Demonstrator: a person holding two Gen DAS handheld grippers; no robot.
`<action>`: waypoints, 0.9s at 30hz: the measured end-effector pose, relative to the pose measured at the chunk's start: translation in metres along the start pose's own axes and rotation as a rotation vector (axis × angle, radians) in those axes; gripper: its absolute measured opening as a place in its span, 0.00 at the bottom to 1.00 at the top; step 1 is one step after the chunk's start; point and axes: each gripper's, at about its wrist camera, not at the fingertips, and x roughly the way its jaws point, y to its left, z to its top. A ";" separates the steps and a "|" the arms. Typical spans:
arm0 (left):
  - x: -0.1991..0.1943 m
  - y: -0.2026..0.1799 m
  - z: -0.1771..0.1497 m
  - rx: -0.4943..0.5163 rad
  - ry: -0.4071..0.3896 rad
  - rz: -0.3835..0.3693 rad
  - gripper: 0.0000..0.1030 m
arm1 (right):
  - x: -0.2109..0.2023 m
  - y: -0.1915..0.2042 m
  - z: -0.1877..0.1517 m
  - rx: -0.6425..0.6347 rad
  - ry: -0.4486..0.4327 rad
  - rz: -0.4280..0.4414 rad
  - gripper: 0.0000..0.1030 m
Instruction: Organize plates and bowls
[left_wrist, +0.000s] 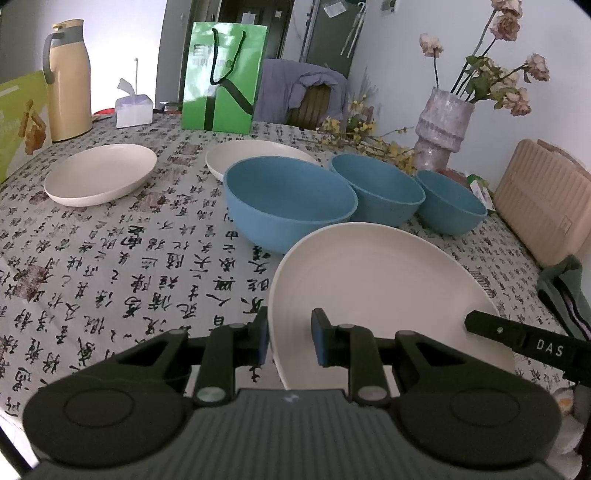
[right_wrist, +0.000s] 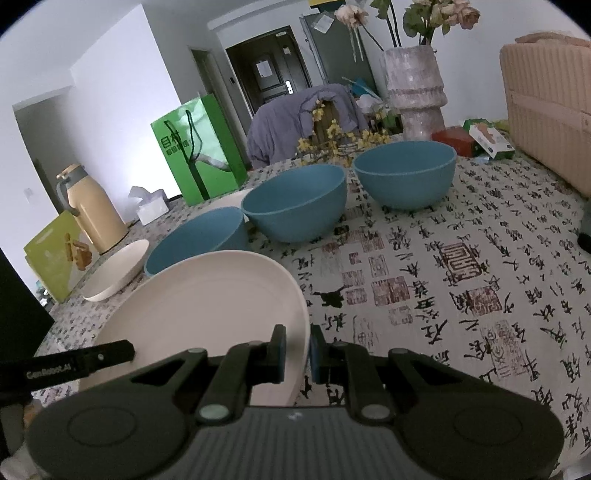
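Both hand-held grippers on nearest white plate (left_wrist: 380, 284) at counter (left_wrist: 110, 266) front: left hand-held gripper (left_wrist: 290, 338) narrow, straddling rim; right hand-held gripper (right_wrist: 297, 352) pinched onto opposite rim. Behind: 3 blue bowls (left_wrist: 291, 199) in row, 2 more plates (left_wrist: 101, 173).

The right tool (right_wrist: 297, 356) is closed on the rim of a white plate (right_wrist: 207, 295). Behind it, three blue bowls (right_wrist: 295, 203) stand on the desk (right_wrist: 461, 277).

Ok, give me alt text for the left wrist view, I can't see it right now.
The left gripper straddles the near rim of a white plate, and the right gripper holds its opposite edge. Behind stand three blue bowls and two more white plates on a calligraphy tablecloth.
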 end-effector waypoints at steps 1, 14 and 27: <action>0.001 0.000 0.000 0.000 0.002 0.002 0.23 | 0.001 0.000 0.000 0.001 0.003 0.001 0.12; 0.016 0.005 -0.004 -0.007 0.036 0.007 0.23 | 0.017 -0.002 -0.005 -0.003 0.042 -0.014 0.12; 0.036 0.012 -0.007 -0.020 0.081 0.002 0.23 | 0.032 -0.001 -0.007 -0.023 0.065 -0.042 0.12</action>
